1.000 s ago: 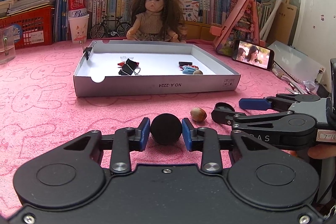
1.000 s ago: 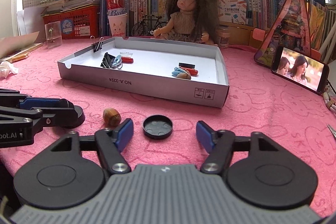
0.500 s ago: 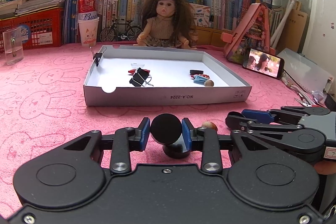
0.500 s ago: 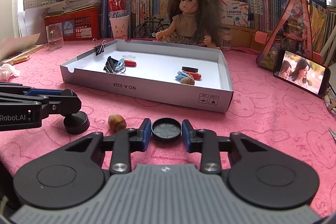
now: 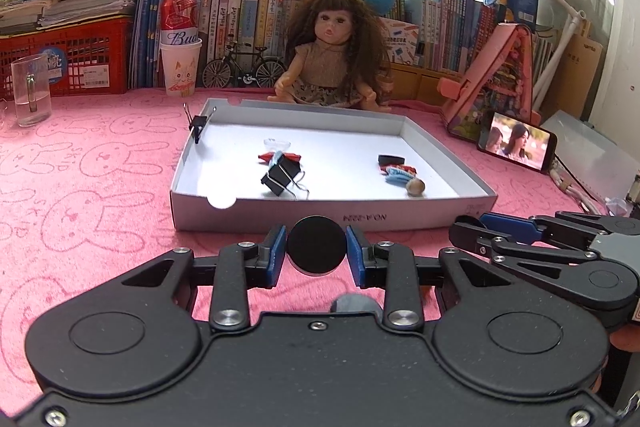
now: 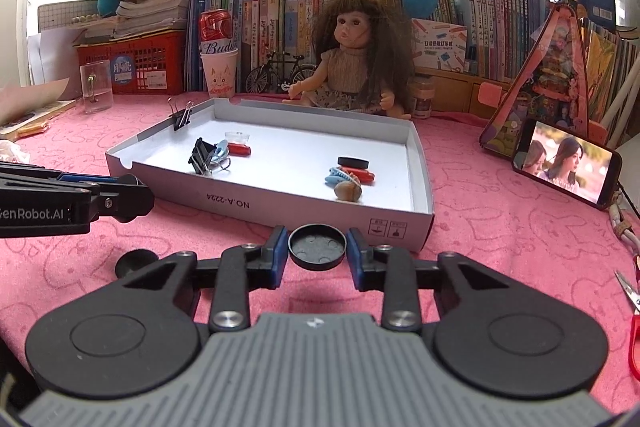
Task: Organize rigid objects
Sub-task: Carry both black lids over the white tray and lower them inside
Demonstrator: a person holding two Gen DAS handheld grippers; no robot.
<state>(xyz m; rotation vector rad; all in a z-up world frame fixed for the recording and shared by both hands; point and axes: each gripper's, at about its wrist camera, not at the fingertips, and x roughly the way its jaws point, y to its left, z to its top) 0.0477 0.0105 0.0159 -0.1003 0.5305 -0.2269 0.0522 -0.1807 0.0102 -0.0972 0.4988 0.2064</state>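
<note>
Both grippers hold small black pieces just before the white tray [image 6: 264,205], left gripper [image 5: 317,254] fingers pinching a black disc [image 5: 317,251], right gripper [image 6: 317,251] fingers clamping a black cap [image 6: 317,246], seemingly bound for the tray's sorted clutter

Pink rabbit-print tablecloth [image 5: 100,187], white box [image 5: 332,163], black caps [image 5: 317,251].

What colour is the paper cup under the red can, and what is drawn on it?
The paper cup is white with a cartoon cat face, clearest in the left wrist view.
</note>
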